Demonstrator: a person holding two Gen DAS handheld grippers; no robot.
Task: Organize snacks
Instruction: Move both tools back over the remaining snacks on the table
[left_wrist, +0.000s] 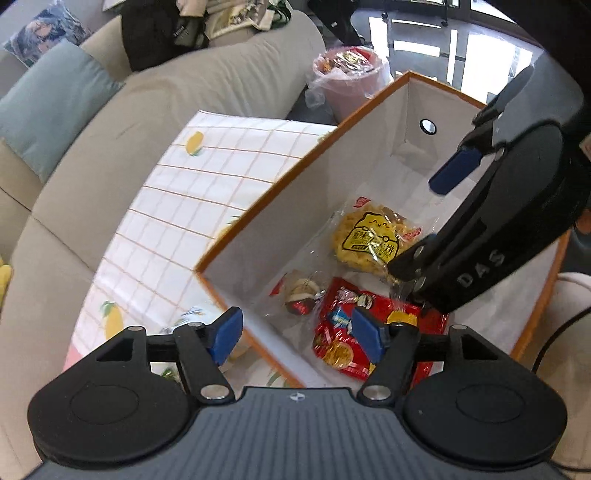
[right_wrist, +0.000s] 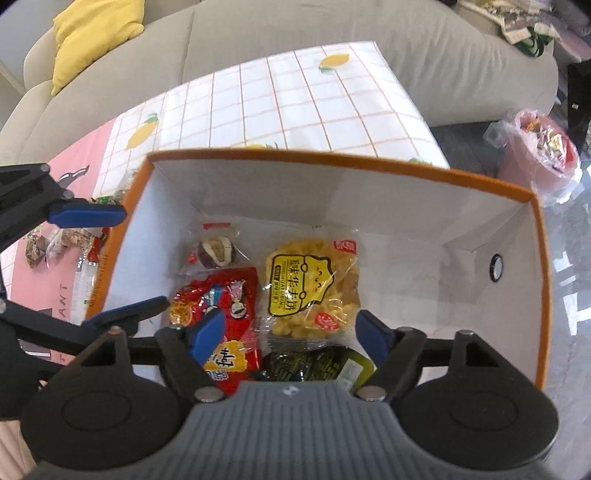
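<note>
Both the left gripper (left_wrist: 297, 334) and right gripper (right_wrist: 291, 334) are hanging open and empty over the orange-rimmed box (right_wrist: 332, 162); only the right wrist view is showing the dark green packet (right_wrist: 314, 363).

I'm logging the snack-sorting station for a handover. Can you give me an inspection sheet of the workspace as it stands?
Surface: table under a lemon-print grid cloth.
Job's things: orange-rimmed box holds a yellow snack bag, red snack bag, round chocolate bun and dark green packet.
Clutter: loose wrapped snacks on the table beside the box.
Grippers: left gripper and right gripper both open above the box, holding nothing.
Cables: dark cable outside the box.
Surroundings: beige sofa, pink lined bin.
</note>
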